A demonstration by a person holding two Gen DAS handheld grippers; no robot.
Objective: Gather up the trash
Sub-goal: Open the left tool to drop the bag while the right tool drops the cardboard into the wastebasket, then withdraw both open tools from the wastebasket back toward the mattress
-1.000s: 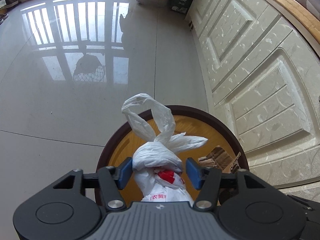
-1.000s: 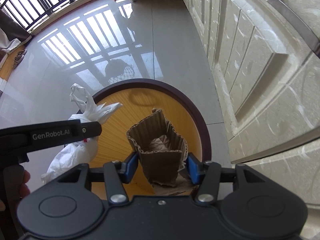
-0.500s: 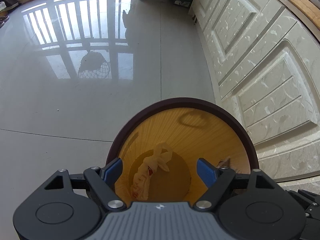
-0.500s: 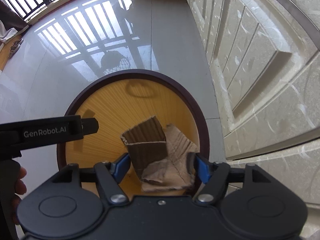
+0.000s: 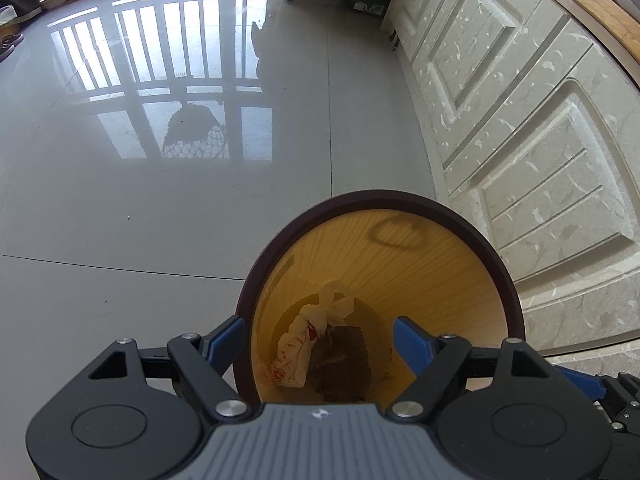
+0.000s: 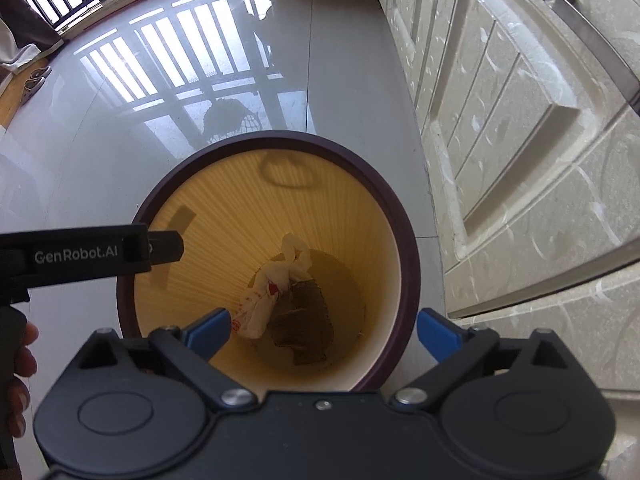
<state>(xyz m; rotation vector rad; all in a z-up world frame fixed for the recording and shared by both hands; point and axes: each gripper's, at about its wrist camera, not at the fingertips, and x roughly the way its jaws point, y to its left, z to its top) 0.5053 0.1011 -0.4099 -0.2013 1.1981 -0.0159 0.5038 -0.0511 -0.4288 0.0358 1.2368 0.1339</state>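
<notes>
Grey glossy floor [image 5: 120, 208] spread wide, with cream panelled cabinets [image 5: 532, 128] running along the right. Against them stood the round bin [image 6: 408, 248], dark-rimmed and yellow inside. Over its mouth hovered the left tongs [image 5: 320, 338], blue fingers spread apart and gripping nothing, and the right tongs [image 6: 324, 330], also wide apart and empty. Down at the bottom of the bin lay the knotted white plastic bag [image 6: 268, 296], touching the brown cardboard piece [image 6: 304, 320] just beside it.
</notes>
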